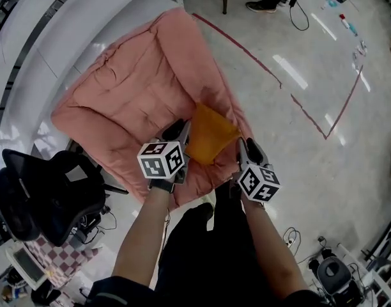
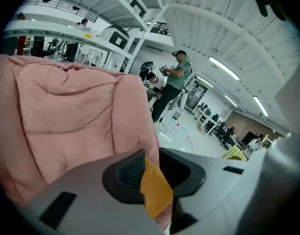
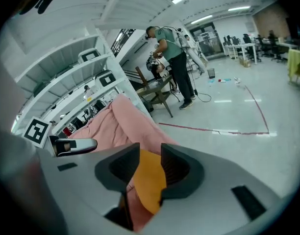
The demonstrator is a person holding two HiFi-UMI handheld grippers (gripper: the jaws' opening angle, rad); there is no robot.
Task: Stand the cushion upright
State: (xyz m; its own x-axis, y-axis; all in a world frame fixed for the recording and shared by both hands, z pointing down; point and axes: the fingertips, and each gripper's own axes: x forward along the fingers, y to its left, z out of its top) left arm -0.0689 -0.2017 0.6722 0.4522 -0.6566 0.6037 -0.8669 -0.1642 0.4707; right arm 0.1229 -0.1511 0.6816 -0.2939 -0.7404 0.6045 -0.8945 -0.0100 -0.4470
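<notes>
I see a big pink chair [image 1: 131,94] on the shiny floor [image 1: 323,171]. It is soft and puffy, with stitched lines and fat rolled sides. The orange cushion [image 1: 208,133] is on the seat of the pink chair, at the front corner next to the chair's right side. It is flat, smooth and square-ish, and it lies tilted, not standing up.

My left gripper [image 1: 180,130] is at the cushion's left edge. Its jaws are apart. In the left gripper view a corner of the orange cloth sits between them. The cloth lies against one ribbed black pad [image 2: 133,170], and there is a dark gap on the other side. So it is not squeezing.

My right gripper [image 1: 244,146] is at the cushion's right edge, by the pink chair's side roll. Its jaws are apart too. The orange edge fills the space between the pads, but I do not see them pinch it.

A black office chair [image 1: 48,190] stands just beside the pink chair. A red tape line [image 1: 266,69] runs on the floor past the pink chair. A person in a green shirt [image 3: 172,53] stands well behind it.
</notes>
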